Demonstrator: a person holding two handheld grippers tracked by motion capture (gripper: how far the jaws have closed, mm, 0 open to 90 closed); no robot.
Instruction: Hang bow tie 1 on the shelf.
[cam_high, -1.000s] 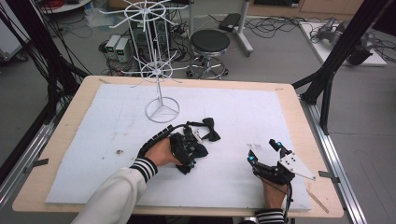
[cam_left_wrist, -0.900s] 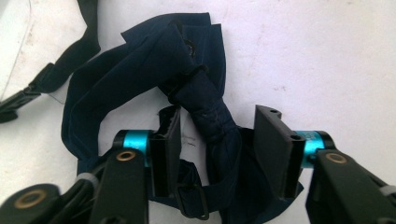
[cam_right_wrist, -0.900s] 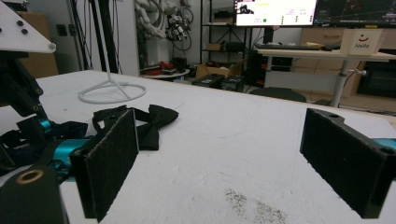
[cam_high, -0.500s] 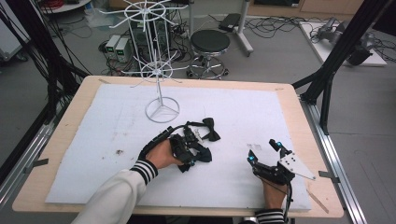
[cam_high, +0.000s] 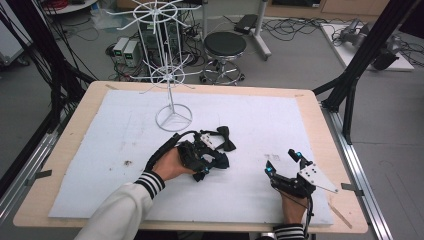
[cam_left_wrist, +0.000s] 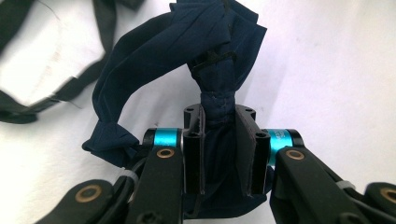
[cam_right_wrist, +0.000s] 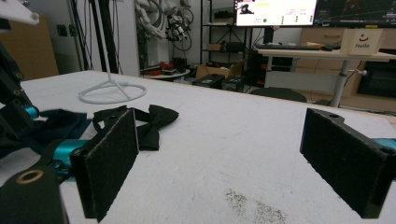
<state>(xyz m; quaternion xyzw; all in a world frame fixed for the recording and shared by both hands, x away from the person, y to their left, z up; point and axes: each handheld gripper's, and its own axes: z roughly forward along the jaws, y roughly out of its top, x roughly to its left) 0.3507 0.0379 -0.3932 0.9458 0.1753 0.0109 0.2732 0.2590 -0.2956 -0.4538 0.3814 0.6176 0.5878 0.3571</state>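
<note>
The left gripper (cam_left_wrist: 219, 154) has its jaws clamped on the centre knot of a navy bow tie (cam_left_wrist: 205, 60), much as it did a second ago, though it has shifted slightly toward the near edge. The right gripper (cam_high: 285, 162) rests unmoved with jaws spread wide and empty. Two bow ties lie on the white mat (cam_high: 280, 120): the navy one, and a black bow tie (cam_right_wrist: 152, 119) just beyond it. One white wire rack (cam_high: 172, 75) stands farther back.

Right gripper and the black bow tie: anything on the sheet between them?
Nothing. In the right gripper view, bare white sheet runs from the open right gripper to the black bow tie.
</note>
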